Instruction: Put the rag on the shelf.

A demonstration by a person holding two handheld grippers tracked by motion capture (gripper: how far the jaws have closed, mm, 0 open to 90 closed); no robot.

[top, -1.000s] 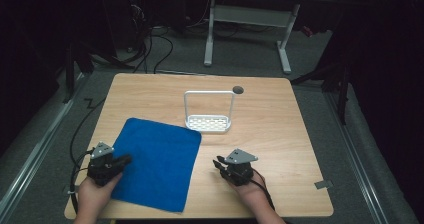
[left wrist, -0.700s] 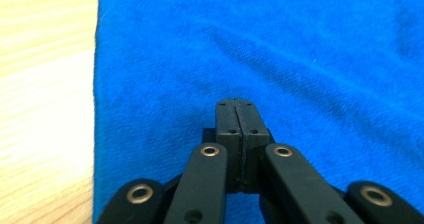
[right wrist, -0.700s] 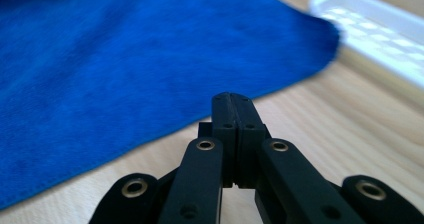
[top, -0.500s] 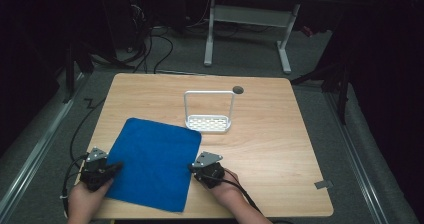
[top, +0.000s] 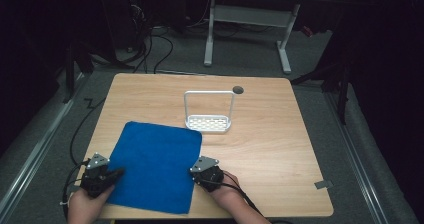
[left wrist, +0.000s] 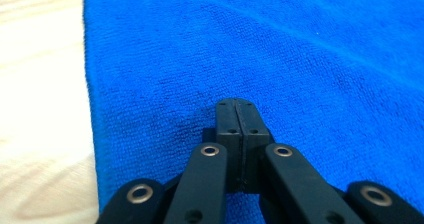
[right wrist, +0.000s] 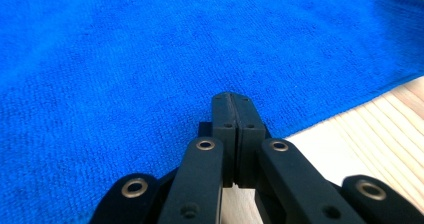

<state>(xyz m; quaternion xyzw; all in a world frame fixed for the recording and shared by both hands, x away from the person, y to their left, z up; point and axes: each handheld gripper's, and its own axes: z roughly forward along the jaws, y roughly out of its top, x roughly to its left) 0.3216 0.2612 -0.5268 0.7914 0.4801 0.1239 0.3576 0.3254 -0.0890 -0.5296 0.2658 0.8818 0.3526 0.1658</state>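
High view: a blue cloth lies flat on the table, near its front left. At the cloth's left edge the left hand-held gripper has its jaws pressed together, as does the right hand-held gripper at the right edge. A white rack stands just beyond the cloth.

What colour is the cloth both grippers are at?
The cloth is solid bright blue with no pattern; the left gripper view shows it best.
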